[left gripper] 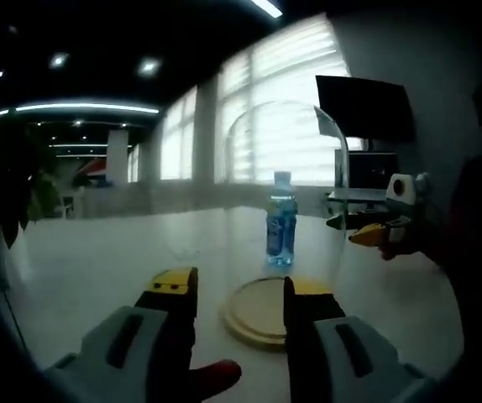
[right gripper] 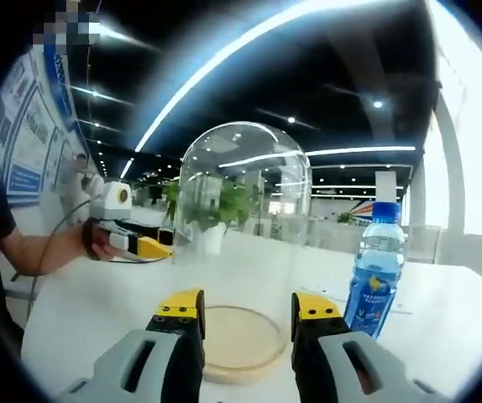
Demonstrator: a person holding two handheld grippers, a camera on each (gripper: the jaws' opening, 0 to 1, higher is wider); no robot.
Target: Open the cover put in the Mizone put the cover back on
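A clear glass dome cover (left gripper: 283, 185) stands on a round wooden base (left gripper: 262, 317) on the white table (left gripper: 98, 269). Behind it, seen through the glass, is the blue Mizone bottle (left gripper: 280, 220), upright. In the right gripper view the bottle (right gripper: 377, 277) stands outside the dome (right gripper: 241, 201), to the right of the base (right gripper: 239, 340). My left gripper (left gripper: 241, 290) is open just short of the base, holding nothing. My right gripper (right gripper: 248, 311) is open in front of the base, also with nothing in it. Each gripper shows across the dome in the other's view: right gripper (left gripper: 379, 228), left gripper (right gripper: 132, 239).
A dark monitor (left gripper: 363, 109) stands at the far right of the table before bright blinds. A potted plant (right gripper: 224, 210) shows through the dome. A person's forearm (right gripper: 44, 252) reaches in from the left. An empty glass (right gripper: 421, 243) stands behind the bottle.
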